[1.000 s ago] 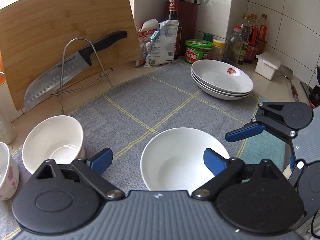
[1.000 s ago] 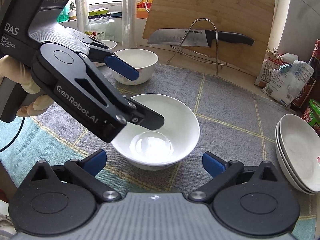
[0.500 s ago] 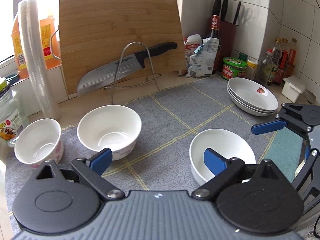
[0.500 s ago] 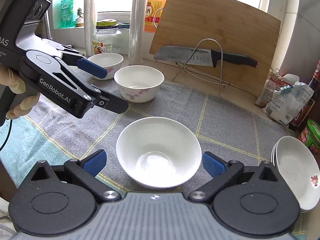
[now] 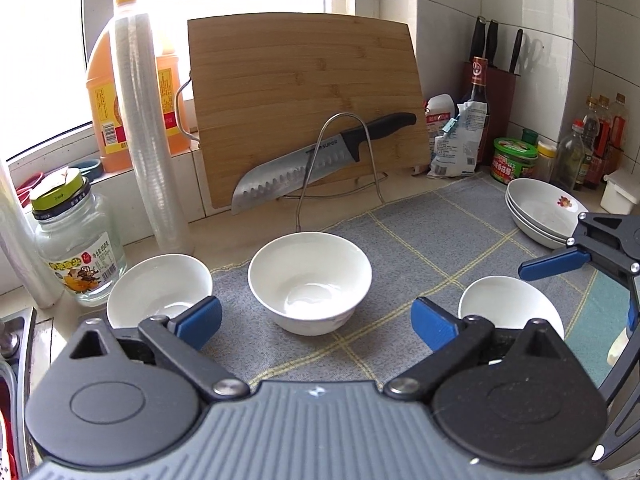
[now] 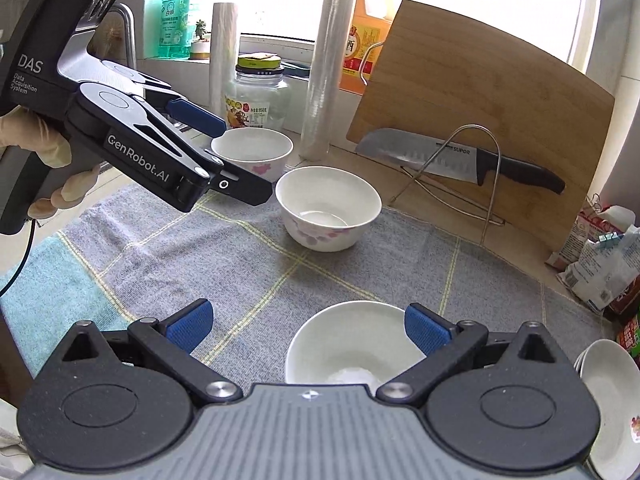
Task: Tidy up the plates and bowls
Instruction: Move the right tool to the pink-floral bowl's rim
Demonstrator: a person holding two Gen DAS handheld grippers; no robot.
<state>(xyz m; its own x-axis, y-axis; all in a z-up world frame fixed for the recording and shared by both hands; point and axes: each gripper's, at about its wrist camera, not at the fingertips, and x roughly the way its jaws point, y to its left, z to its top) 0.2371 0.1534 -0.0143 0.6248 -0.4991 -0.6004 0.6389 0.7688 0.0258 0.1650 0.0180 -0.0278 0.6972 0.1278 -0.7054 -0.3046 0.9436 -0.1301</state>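
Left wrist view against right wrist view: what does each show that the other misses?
Only the left wrist view shows the knife block and the condiment bottles. Only the right wrist view shows the green soap bottle and the gloved hand gripping the left hand-held gripper. Both show the cutting board, the knife, three bowls on the cloth, and stacked plates.

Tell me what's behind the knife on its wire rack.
A bamboo cutting board leans upright behind the knife. Behind the board, an orange oil jug shows at its left edge; the rest there is covered.
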